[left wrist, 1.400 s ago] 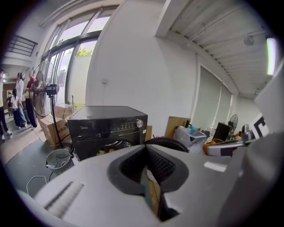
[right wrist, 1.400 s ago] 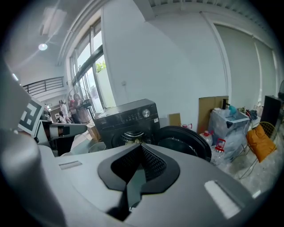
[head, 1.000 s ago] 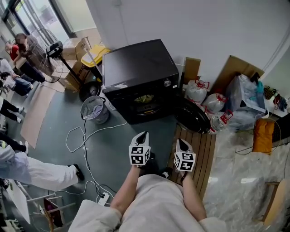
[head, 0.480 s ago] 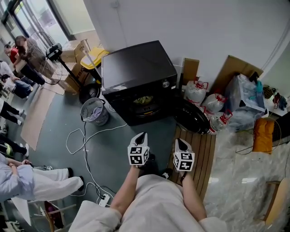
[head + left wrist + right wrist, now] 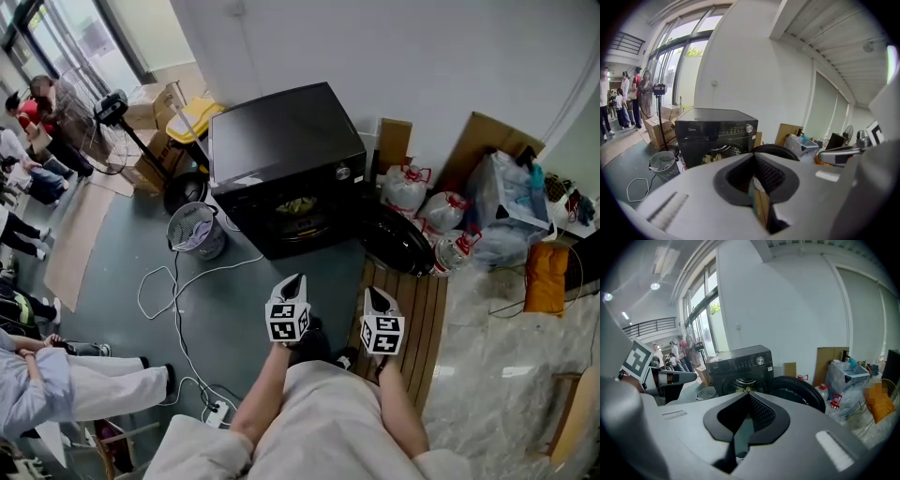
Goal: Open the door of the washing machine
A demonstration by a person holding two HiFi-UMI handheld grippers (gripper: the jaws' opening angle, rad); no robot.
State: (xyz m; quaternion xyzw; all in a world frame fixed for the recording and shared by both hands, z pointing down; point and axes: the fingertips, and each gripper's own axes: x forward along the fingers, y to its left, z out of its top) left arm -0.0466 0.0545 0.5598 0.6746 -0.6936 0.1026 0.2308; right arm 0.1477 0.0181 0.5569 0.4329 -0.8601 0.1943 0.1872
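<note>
The black washing machine point(image 5: 281, 141) stands against the white wall, and its round door point(image 5: 398, 242) hangs swung open to the right. Laundry shows inside the drum opening point(image 5: 300, 206). My left gripper point(image 5: 292, 281) and right gripper point(image 5: 373, 296) are held side by side close to my body, well short of the machine, touching nothing. Both point toward it. In the left gripper view the machine point(image 5: 715, 133) and its door point(image 5: 776, 150) lie beyond the shut jaws of the left gripper point(image 5: 757, 187). The right gripper view shows the machine point(image 5: 740, 366), the door point(image 5: 801, 390) and the right gripper point(image 5: 745, 425), shut and empty.
A mesh laundry basket point(image 5: 197, 227) sits left of the machine, with a white cable point(image 5: 169, 281) running to a power strip point(image 5: 216, 410). A wooden pallet point(image 5: 417, 309) lies under my right side. Bags and bottles point(image 5: 441, 216) crowd the right wall. People point(image 5: 37, 103) and a fan stand point(image 5: 114, 101) are at left.
Both grippers stay where they were. A person in light trousers at the lower left has shifted further left; the machine and its door are unchanged.
</note>
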